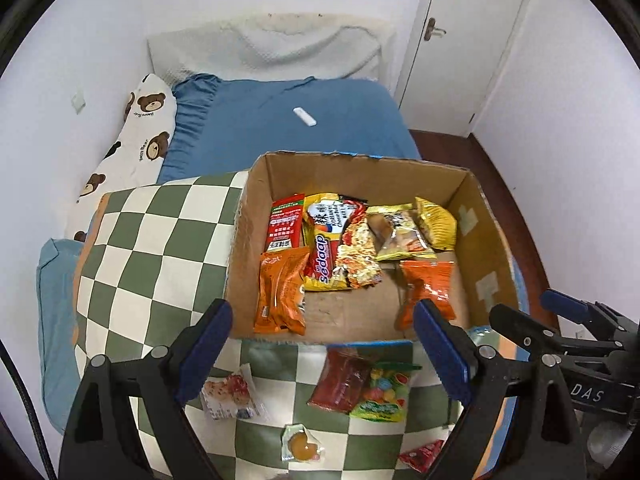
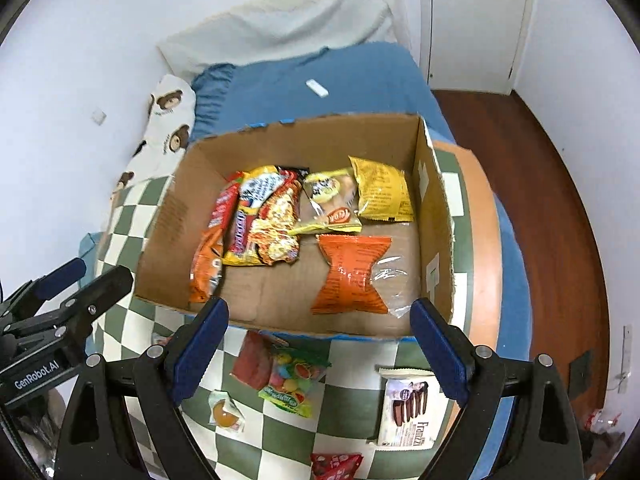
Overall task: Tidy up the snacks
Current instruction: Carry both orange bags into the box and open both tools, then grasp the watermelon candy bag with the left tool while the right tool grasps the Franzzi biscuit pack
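Note:
A cardboard box [image 1: 256, 208] [image 2: 168, 216] stands on a green-and-white checkered blanket [image 1: 152, 248] [image 2: 280, 448] and holds several snack packets, among them a yellow noodle pack [image 1: 324, 248] and an orange packet [image 2: 352, 276]. In front of the box lie a colourful candy bag [image 1: 382, 396] [image 2: 292, 380], a dark red packet [image 1: 342, 380], a clear jelly cup [image 1: 300, 444] [image 2: 226, 410], a clear cookie wrapper [image 1: 228, 396] and a white Franzzi wafer pack [image 2: 408, 412]. My left gripper [image 1: 320, 340] and right gripper [image 2: 320, 340] hang open and empty above the box's near edge.
The blanket lies on a bed with a blue sheet [image 1: 288, 120]. A bear-print pillow [image 1: 136, 136] rests against the left wall. A small white object [image 1: 305, 117] sits on the sheet. A white door [image 1: 468, 32] and brown floor [image 2: 540, 200] are at the right.

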{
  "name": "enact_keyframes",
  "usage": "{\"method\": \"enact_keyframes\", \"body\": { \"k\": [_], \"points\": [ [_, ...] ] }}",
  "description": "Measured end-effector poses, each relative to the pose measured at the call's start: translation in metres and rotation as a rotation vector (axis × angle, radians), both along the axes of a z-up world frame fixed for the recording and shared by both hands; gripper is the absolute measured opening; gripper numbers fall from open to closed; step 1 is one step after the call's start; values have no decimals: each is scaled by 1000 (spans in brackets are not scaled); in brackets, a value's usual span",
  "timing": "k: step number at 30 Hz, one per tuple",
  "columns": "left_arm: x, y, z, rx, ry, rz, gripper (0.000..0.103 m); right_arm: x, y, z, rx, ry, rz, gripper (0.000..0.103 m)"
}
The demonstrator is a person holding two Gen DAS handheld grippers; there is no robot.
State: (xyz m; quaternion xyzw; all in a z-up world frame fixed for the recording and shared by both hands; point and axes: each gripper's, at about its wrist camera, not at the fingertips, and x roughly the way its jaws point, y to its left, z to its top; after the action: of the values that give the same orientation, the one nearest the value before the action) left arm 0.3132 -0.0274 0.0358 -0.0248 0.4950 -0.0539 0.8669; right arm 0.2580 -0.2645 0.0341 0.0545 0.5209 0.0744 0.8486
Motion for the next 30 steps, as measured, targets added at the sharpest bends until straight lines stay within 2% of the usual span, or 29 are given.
{"method": "enact_keyframes", "body": {
  "k": [4, 6, 8, 11, 13, 14, 15, 18, 20, 22, 23, 25, 26, 28, 30],
  "points": [
    [-18, 2, -1, -15, 3, -1, 92, -20, -4, 9, 32, -15, -4, 94],
    [-29, -1, -13, -21, 31, -9, 92, -30, -10, 1, 54, 0, -7, 94],
    [-35, -7, -30, -17, 66, -19, 92, -41, -19, -15, 61, 26, -22, 94],
    [-40, -27, -70, 8, 153, -71, 92, -56, -39, -53, 57, 90, -75, 94],
    [-39, -45, -97, 30, 210, -119, 92, -66, -54, -81, 61, 134, -110, 83],
    [-37, -54, -110, 37, 236, -143, 92, -69, -61, -94, 63, 154, -129, 68],
    [-34, -63, -123, 52, 266, -160, 92, -73, -70, -107, 64, 176, -148, 65],
    [-27, -86, -160, 53, 374, -209, 92, -77, -88, -133, 68, 208, -191, 65],
    [-22, -99, -180, 62, 414, -234, 92, -77, -95, -144, 64, 215, -204, 67],
    [-19, -112, -192, 84, 417, -254, 92, -74, -97, -156, 44, 221, -200, 70],
    [-17, -117, -195, 89, 409, -262, 88, -71, -96, -161, 43, 227, -197, 70],
    [-17, -124, -199, 113, 393, -270, 55, -67, -92, -174, 26, 246, -176, 70],
    [-17, -127, -202, 129, 398, -274, 51, -65, -90, -180, 12, 254, -170, 70],
    [-19, -127, -206, 138, 397, -272, 48, -61, -85, -193, -13, 280, -155, 70],
    [-25, -121, -207, 128, 402, -260, 48, -64, -82, -200, -35, 288, -146, 63]
  ]
}}
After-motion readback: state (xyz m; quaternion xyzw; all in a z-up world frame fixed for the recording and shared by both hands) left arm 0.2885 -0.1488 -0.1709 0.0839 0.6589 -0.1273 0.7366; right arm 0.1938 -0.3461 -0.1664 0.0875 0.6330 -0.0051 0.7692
